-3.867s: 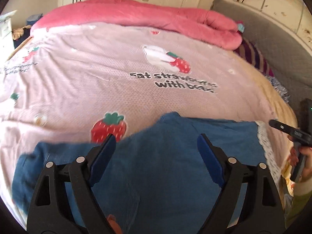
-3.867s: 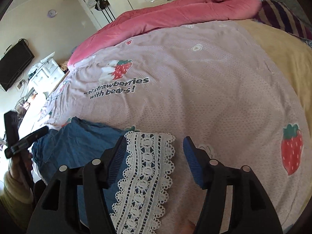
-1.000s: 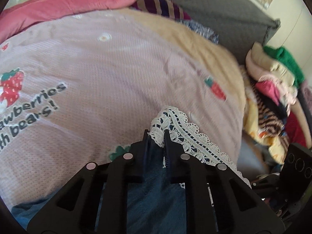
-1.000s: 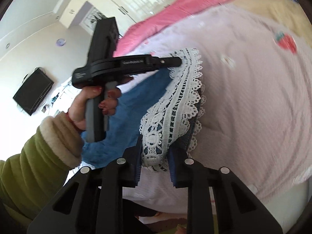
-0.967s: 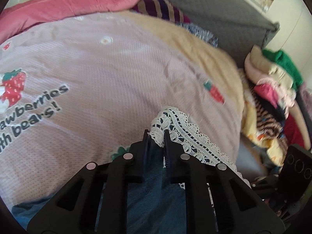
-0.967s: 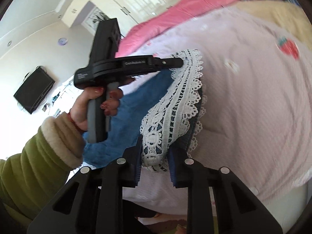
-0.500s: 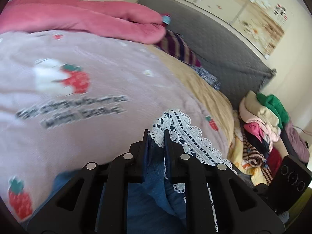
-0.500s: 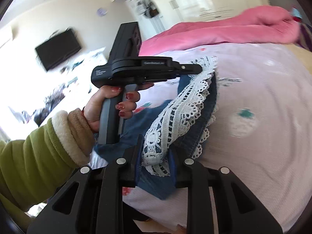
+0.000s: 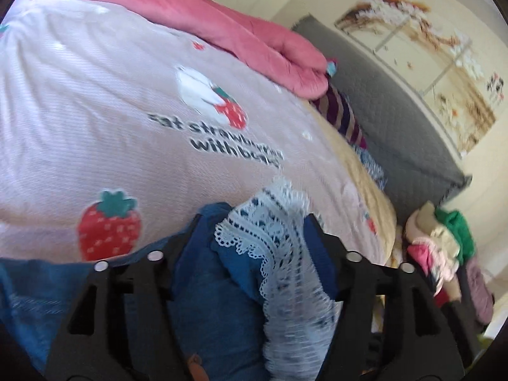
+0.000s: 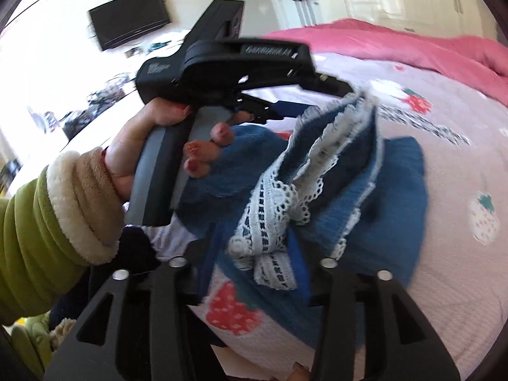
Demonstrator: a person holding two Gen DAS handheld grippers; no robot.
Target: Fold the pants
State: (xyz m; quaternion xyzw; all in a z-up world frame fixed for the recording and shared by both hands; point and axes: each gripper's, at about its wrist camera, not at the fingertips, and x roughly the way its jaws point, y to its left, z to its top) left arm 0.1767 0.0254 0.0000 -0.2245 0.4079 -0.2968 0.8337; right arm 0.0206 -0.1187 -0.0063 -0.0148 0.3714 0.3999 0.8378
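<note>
Both jaws have just been opening: left hand-held gripper (image 9: pixel 250 231) and right hand-held gripper (image 10: pixel 250 254) now spread, lace hem (image 9: pixel 273 231) loose between them. Pants (image 10: pixel 387 197) lie doubled on bed (image 9: pixel 95 111). Half-fold judged released; smoothing likely next.

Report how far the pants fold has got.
Done: the lace hem has been carried over onto the blue pants on the strawberry bedspread. In hand: both left tongs and right tongs have just been opening, lace loose between the jaws. Left: flattening the bunched fold and any further fold.
</note>
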